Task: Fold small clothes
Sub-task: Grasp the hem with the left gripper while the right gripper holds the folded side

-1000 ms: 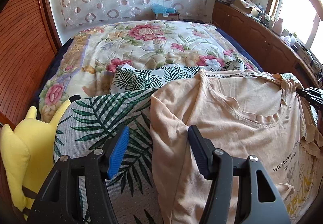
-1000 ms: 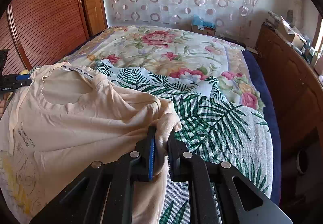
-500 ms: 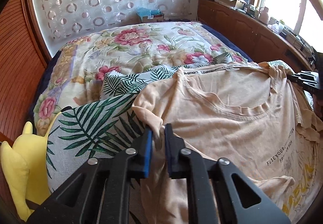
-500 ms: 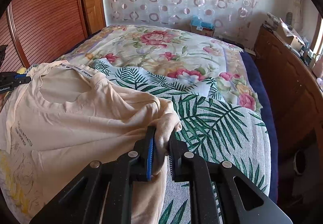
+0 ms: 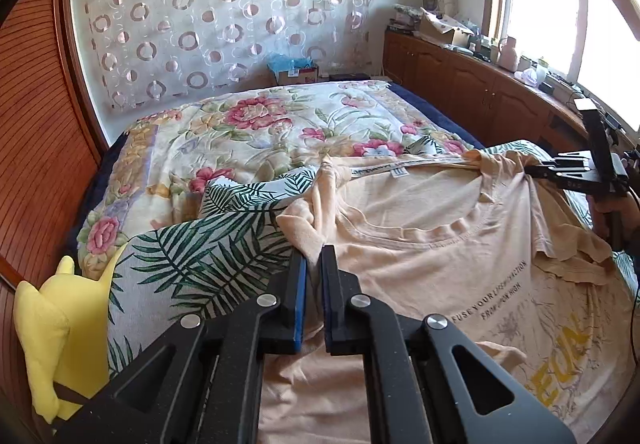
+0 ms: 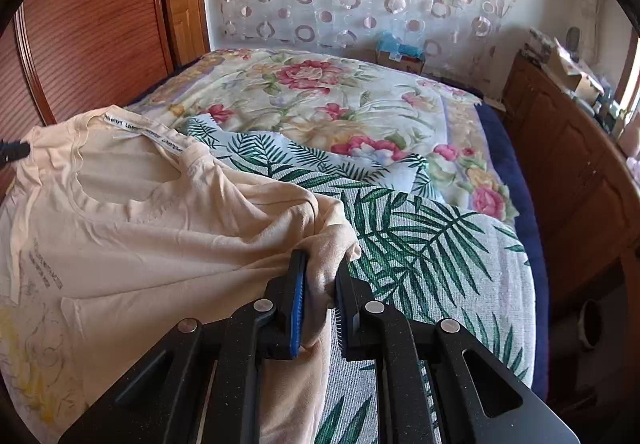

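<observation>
Item: left claw [image 5: 314, 264]. Jaws have just been closing; now clamped on the shoulder of the peach cotton T-shirt [image 5: 440, 252], which a second ago lay between open pads. Shirt spreads ahead and rightward over the palm-leaf printed cover [image 5: 208, 256].

Item: right claw [image 6: 322, 276]. Pinched tight on the opposite shoulder. Both shoulders secured; folding can likely begin.

Containers: open cardboard box [image 5: 296, 74], far ahead; blue contents, unidentifiable.

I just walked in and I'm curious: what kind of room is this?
Most likely a bedroom in a home. A bed with a floral quilt fills the room, a circle-patterned curtain hangs behind it, and wooden cabinets run under the window.
</observation>
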`<state>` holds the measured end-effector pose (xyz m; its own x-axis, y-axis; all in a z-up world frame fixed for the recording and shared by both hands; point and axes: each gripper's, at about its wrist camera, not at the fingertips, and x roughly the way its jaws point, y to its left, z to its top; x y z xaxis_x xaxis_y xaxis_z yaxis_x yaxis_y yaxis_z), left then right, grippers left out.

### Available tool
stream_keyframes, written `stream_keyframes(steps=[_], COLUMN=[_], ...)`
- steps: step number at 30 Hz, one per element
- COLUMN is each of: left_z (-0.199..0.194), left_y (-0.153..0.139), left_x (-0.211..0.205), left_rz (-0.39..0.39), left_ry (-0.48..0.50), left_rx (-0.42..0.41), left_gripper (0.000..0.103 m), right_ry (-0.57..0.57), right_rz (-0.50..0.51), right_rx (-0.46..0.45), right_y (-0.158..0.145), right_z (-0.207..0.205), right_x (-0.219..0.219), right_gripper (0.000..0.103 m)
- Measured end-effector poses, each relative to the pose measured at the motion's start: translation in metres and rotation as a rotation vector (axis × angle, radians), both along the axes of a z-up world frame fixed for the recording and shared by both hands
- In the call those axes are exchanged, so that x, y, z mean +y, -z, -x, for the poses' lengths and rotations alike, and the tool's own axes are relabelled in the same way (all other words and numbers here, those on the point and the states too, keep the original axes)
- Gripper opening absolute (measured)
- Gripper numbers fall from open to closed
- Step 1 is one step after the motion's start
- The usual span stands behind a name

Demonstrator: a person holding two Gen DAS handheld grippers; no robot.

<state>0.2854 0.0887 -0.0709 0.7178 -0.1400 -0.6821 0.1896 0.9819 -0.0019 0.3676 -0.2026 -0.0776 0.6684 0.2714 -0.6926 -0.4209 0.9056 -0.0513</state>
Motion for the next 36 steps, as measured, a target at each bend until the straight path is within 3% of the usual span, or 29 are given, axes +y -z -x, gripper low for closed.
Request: stream_keyframes(steps=[4, 7, 15, 26, 32, 36], left_z=[0.012, 0.030, 0.098, 0.222, 0.283, 0.302], left_y=[0.000, -0.010, -0.032, -0.036, -0.038, -0.036], left_x=[-0.002, 0.000, 0.002, 0.016, 0.027, 0.030], left_rz=[-0.006, 0.001, 0.035, 0.064, 0.089, 0.071], left_ry=[-0.004, -0.006, -0.014, -0.069, -0.098, -0.122], left_rx=[-0.006, -0.032, -0.109, -0.172, -0.170, -0.136], left_gripper=[0.007, 0.007, 0.007, 0.007, 0.007, 0.007], right_ry=[0.010, -0.011, -0.084, -0.087, -0.078, -0.098], right_rz=[-0.013, -0.038, -0.129, -0.172, -0.175, -0.131], right_rx=[0.013, -0.026, -0.146, -0.197, -0.162, -0.160], right_y=[-0.002, -0.015, -0.060, -0.051, -0.041, -0.054], right_z=[0.002, 0.021, 0.116, 0.254, 0.318, 0.351], right_x=[0.002, 0.008, 0.005, -0.038, -0.063, -0.069], right_gripper=[0.007, 0.006, 0.006, 0.006, 0.006, 0.006])
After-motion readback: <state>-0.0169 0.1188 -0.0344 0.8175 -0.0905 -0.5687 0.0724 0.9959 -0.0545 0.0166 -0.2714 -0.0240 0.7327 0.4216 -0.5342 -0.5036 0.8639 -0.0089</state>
